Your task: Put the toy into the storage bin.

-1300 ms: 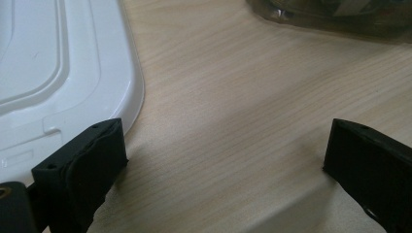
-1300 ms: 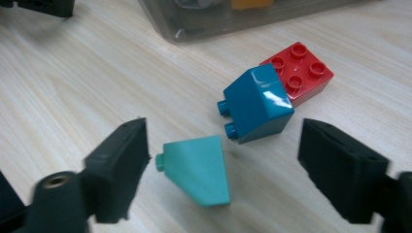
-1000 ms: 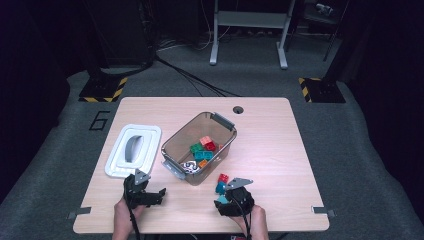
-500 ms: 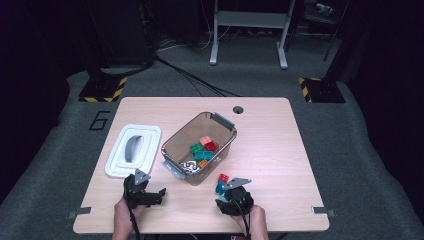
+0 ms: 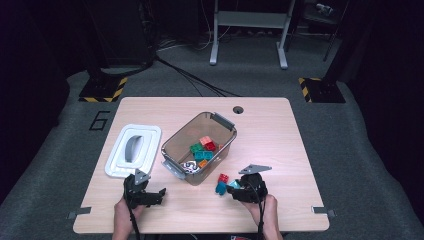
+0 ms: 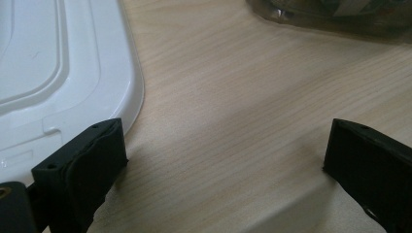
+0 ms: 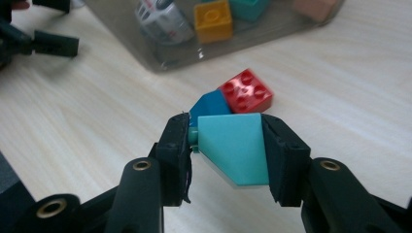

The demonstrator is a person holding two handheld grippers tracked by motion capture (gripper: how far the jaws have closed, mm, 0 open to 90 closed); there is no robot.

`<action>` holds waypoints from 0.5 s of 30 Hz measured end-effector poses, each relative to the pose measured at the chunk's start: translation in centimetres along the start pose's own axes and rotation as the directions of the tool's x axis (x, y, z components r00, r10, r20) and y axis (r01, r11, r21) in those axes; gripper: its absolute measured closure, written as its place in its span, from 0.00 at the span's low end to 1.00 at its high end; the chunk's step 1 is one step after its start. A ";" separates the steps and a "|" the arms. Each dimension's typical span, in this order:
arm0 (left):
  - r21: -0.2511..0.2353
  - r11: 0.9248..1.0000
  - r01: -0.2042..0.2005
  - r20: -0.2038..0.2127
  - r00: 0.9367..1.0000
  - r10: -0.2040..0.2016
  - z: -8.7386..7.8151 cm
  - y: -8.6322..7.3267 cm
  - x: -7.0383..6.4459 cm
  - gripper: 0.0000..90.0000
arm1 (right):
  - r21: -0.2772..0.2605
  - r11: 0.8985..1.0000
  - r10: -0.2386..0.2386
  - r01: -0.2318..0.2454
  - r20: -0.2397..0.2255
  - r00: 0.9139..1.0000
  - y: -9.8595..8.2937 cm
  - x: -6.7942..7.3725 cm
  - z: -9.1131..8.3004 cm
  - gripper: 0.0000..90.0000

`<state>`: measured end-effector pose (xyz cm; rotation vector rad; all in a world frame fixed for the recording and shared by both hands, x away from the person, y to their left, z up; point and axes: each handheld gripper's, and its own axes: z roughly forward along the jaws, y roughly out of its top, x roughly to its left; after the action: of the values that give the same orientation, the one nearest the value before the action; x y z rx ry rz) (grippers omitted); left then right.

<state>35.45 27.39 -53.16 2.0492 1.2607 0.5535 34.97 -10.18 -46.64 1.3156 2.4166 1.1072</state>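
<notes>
**A:** Start at the left. Where is your left gripper (image 5: 161, 192) relative to the clear bin (image 5: 176, 141)?

**B:** It sits on the desk (image 5: 280, 125) on the near-left side of the clear bin, just in front of the white lid (image 5: 118, 165). In the left gripper view your jaws stand wide apart with bare wood between them; the white lid's edge (image 6: 131, 82) lies just beside one jaw, and the clear bin's wall (image 6: 311, 19) shows at the top.

**A:** And the clear bin itself?

**B:** It stands mid-desk, lid off, holding loose bricks: a green one (image 5: 196, 148), a red one (image 5: 210, 146), a pink one (image 5: 205, 140), an orange one (image 5: 203, 163), and a silvery toy car (image 5: 189, 165) at its near end.

**A:** Now the right side. Where is the turquoise brick (image 7: 233, 145)?

**B:** It is clamped in your right gripper (image 7: 226, 143), on the near-right side of the clear bin. Your jaws press on its two opposite sides, with its sloped face turned up toward the camera.

**A:** What lies around it?

**B:** Just past your fingertips, between the turquoise brick and the clear bin, a blue brick (image 7: 210, 104) and a red stud brick (image 7: 245, 91) lie on the desk, touching each other. The blue brick sits right against the turquoise brick; whether they are joined I cannot tell.
</notes>
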 end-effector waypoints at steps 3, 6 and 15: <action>0.003 1.000 0.000 0.001 1.000 0.000 0.0 0.0 0.0 0.02 | -0.015 1.000 0.010 -0.010 -0.003 1.000 0.7 -0.7 -0.3 0.63; 0.003 1.000 0.001 0.001 1.000 -0.001 0.0 0.0 0.0 0.02 | -0.028 0.999 0.017 -0.017 -0.001 1.000 1.6 -1.4 -0.7 0.63; 0.003 1.000 0.000 0.001 1.000 0.000 0.0 0.0 0.0 0.02 | -0.043 0.999 0.012 -0.010 0.050 0.999 5.0 -2.9 -1.7 0.63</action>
<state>35.43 27.40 -53.15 2.0516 1.2621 0.5507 39.14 -11.69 -42.56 1.3285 2.3401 1.1078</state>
